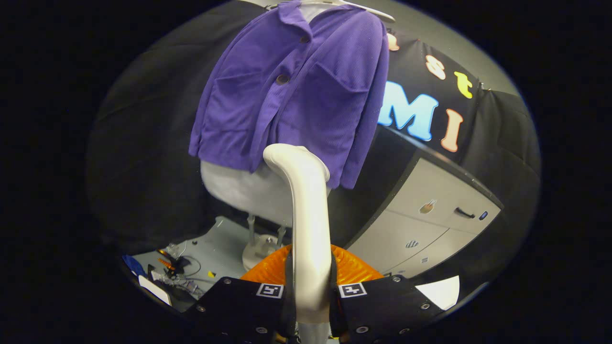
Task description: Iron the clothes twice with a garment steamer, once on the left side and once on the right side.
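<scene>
Both fingers [267, 306] pinch steamer [308, 210] handle | head near jacket [296, 91] hem | we judge: next, start pass up left side

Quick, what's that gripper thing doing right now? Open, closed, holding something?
Gripper: closed on the white garment steamer, its head near the purple shirt.

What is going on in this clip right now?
A handheld gripper is shut on the white garment steamer, both fingers pressing its handle. The steamer's head points at the lower hem of a purple jacket, which hangs on a hanger over a pale dress form. Whether the head touches the fabric is unclear. A grey cabinet stands beside it.
</scene>
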Motion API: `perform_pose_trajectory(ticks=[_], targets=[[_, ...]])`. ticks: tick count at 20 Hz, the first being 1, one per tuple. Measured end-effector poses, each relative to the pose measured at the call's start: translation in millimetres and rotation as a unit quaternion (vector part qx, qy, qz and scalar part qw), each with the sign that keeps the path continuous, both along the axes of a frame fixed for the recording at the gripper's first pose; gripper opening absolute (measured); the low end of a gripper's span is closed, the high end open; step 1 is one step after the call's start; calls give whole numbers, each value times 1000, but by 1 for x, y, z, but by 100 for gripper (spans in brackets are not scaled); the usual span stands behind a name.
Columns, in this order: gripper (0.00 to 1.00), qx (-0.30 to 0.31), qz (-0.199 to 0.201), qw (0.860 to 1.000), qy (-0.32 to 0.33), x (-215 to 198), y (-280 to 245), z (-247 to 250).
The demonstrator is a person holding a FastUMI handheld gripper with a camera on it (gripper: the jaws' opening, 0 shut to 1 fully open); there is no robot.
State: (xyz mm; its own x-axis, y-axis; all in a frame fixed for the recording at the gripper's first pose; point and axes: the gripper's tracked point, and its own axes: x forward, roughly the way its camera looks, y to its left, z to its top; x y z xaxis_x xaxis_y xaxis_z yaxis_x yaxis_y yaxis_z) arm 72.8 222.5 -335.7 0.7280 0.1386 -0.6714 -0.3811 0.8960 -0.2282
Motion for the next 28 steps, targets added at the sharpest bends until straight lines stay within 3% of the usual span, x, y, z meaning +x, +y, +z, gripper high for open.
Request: perform_pose_trajectory(ticks=[5, 12, 19, 28], targets=[[27, 7, 26, 1000, 8, -28, 4, 18], [27, 68, 75, 994, -50, -26, 56, 118], [27, 100, 80, 977, -170, 25, 109, 222], [28, 112, 62, 937, -326, 96, 172, 335]])
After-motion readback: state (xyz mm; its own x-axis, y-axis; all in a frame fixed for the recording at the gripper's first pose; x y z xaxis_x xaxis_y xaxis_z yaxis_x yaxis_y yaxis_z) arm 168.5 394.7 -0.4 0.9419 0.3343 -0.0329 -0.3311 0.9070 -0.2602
